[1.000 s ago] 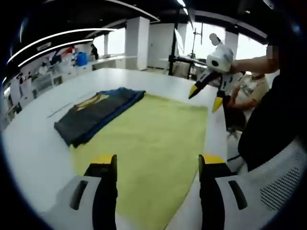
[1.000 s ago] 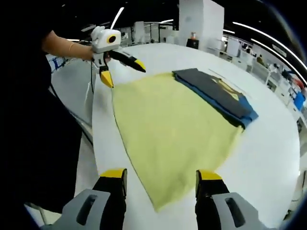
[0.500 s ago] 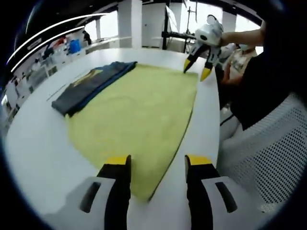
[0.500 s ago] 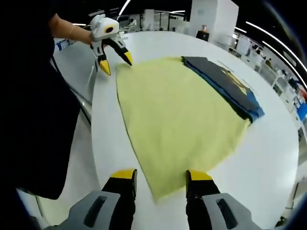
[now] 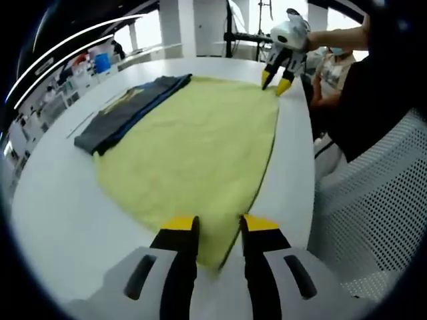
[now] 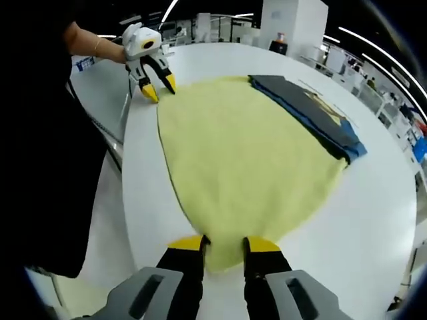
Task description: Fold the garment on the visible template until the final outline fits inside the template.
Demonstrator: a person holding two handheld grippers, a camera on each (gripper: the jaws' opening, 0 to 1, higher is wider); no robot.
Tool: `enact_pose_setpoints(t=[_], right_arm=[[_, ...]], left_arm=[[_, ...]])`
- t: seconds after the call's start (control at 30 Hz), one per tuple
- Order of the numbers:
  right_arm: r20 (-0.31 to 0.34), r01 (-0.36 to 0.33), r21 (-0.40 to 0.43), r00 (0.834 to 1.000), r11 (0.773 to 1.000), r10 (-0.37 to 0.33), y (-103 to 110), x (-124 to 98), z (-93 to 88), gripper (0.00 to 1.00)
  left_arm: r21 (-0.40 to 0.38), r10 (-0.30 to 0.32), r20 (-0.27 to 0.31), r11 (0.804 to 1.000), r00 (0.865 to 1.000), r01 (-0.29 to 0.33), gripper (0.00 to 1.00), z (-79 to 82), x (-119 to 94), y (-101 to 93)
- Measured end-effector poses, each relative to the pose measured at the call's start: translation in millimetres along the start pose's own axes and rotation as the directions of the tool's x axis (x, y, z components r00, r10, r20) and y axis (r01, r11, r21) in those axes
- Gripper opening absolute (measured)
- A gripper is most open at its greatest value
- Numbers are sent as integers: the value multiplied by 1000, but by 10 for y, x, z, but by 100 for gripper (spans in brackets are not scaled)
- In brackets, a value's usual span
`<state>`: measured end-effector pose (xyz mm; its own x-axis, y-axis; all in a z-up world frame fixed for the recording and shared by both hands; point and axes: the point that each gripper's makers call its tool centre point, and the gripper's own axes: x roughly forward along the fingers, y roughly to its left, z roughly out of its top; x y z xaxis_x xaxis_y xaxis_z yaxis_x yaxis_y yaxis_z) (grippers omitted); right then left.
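Observation:
A large yellow cloth lies flat on the white table. A folded dark grey and blue garment rests along its far edge. My left gripper is low at one near corner of the yellow cloth. Its jaws are narrowed, with a small gap and the corner between them. My right gripper stands the same way at the other near corner, jaws close together around the cloth's tip.
The person in dark clothes stands at the table's near edge. A white mesh chair is beside them. Shelves and pillars stand far beyond the table.
Both grippers have dropped onto the near corners of the yellow cloth. Their jaws have narrowed from wide open to a small gap. The garment has not moved.

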<state>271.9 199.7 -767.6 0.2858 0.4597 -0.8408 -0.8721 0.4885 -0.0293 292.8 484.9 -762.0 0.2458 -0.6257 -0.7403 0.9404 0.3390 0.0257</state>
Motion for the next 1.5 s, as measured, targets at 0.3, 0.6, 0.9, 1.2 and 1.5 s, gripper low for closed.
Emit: enact_pose_setpoints(t=[0.3,0.6,0.9,1.2,1.5], right_arm=[[-8,19,-6,1000,1000,-19,-43,-10,7,1],[20,24,32,1000,999,-25,35,-184,61,0],[46,20,50,999,999,-22,212,-427,146,0],[60,4,69,998,998,-8,447,-680,200,0],[56,-30,63,998,998,27,633,-917,299,0]], left_arm=[[-25,55,-10,998,998,-55,1,19,1,60],[-74,86,26,994,996,-84,1,148,-202,12],[-92,111,55,990,992,-106,1,279,-423,-95],[-91,109,75,991,991,-102,1,397,-683,-267],[-93,102,60,991,993,-97,1,506,-950,-397]])
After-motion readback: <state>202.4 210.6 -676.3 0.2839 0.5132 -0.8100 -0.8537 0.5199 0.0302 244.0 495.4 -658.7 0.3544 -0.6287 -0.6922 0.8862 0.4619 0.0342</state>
